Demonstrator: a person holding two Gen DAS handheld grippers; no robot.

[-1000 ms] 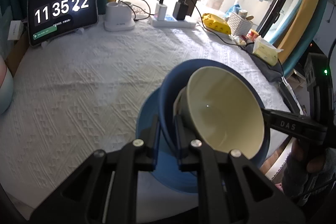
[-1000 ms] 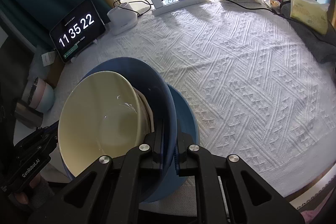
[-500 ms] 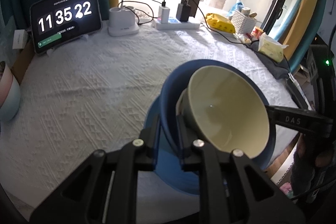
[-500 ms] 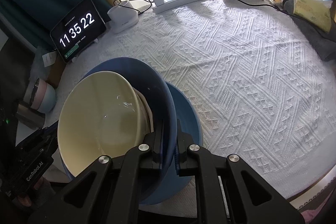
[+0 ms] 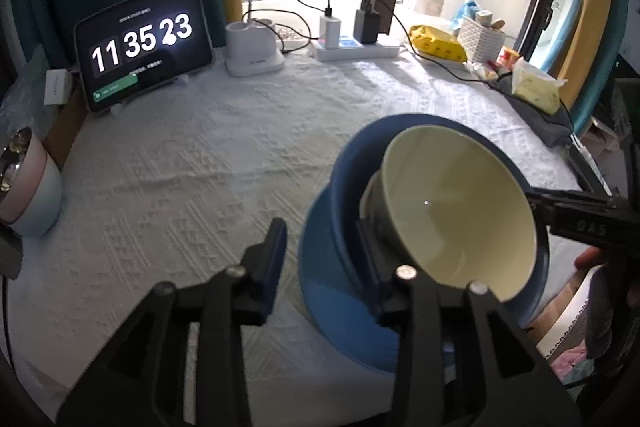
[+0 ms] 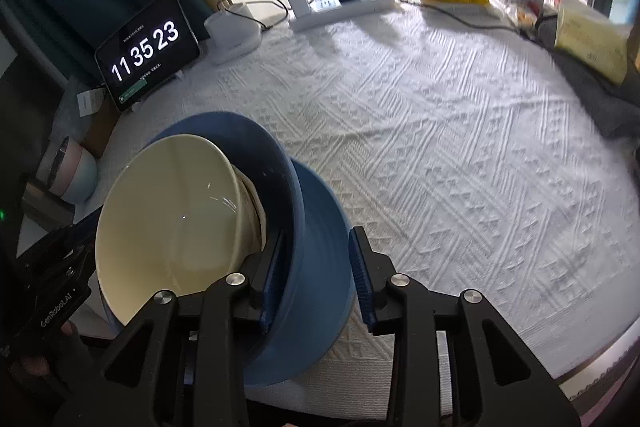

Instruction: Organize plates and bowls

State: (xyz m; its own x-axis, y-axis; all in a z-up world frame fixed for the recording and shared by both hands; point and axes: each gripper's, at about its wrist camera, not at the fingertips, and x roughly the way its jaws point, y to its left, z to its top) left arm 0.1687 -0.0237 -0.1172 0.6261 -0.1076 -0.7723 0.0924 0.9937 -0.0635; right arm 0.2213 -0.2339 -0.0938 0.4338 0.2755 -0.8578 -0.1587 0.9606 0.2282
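Observation:
A cream bowl sits tilted inside a dark blue bowl, which rests in a lighter blue bowl on the white tablecloth. My left gripper straddles the dark blue rim on its near side; its jaws are opening, and the left pad stands clear of the bowl. In the right wrist view, the cream bowl, the dark blue bowl and the lighter blue bowl show again. My right gripper straddles the blue walls with its jaws opening and a gap at the outer pad.
A tablet clock, a white dock and a power strip line the far edge. A yellow packet, a basket and a tissue pack sit far right. A pink-and-blue cup stands at left.
Both grippers were shut on the dark blue bowl's rim; their jaws have now spread apart and let it go. The bowl stack stays in place.

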